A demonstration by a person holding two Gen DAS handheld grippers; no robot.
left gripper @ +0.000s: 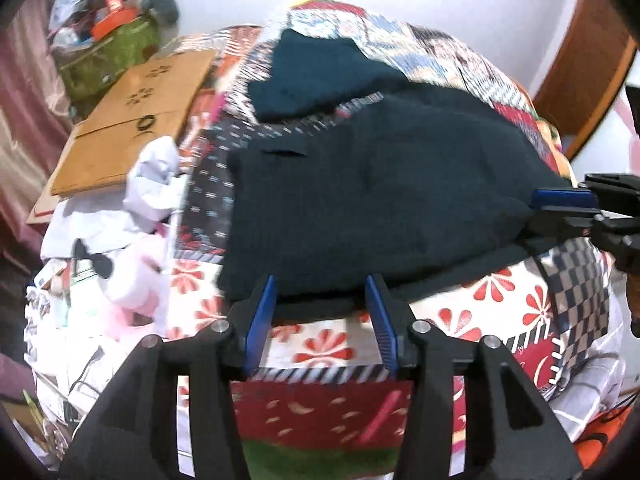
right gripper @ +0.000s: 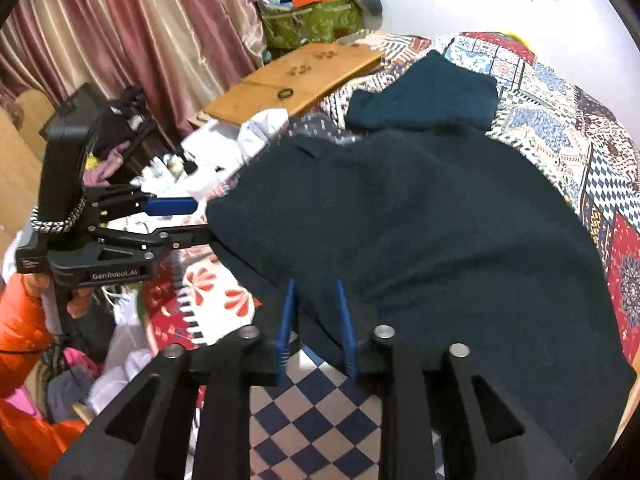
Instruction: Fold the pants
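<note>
A: Nearest item, left side?

B: Left gripper (left gripper: pixel 322 312), black plastic frame with ribbed blue pads (left gripper: pixel 262 320). Jaws spread, nothing pinched; the near edge of the pants (left gripper: pixel 380 200) lies just past the tips, with a dark fold showing between them.

A: Right side?

B: Right gripper (right gripper: pixel 316 320), same build, thin blue pads (right gripper: pixel 288 312). Jaws narrowly parted over the pants' near hem; cloth lies between the pads, but whether they press on it I cannot tell. In the left wrist view this gripper reaches the pants' right edge.

A: The pants themselves?

B: Dark navy, soft matte fabric, lying in a broad rounded heap in the middle of the quilt (left gripper: pixel 320 348), a slit pocket visible near the left corner.

A: The quilt?

B: Patchwork: red petal prints on white, navy-and-cream checks, striped borders, slightly rumpled.

A: Further out?

B: One sleeve (right gripper: pixel 20 332), bright orange and puffy, at the left gripper's handle in the right wrist view. Crumpled white cloth (left gripper: pixel 152 184) left of the pants. A second garment (left gripper: pixel 316 76), dark teal, folded flat, beyond the pants. A cardboard box (left gripper: pixel 132 120), flat, tan, printed with small marks.

A: Farthest?

B: Green patterned bag (right gripper: pixel 312 24) stuffed with clutter, an orange box on top; pink satin curtain (right gripper: pixel 140 32) in vertical folds; a plain white wall.
</note>
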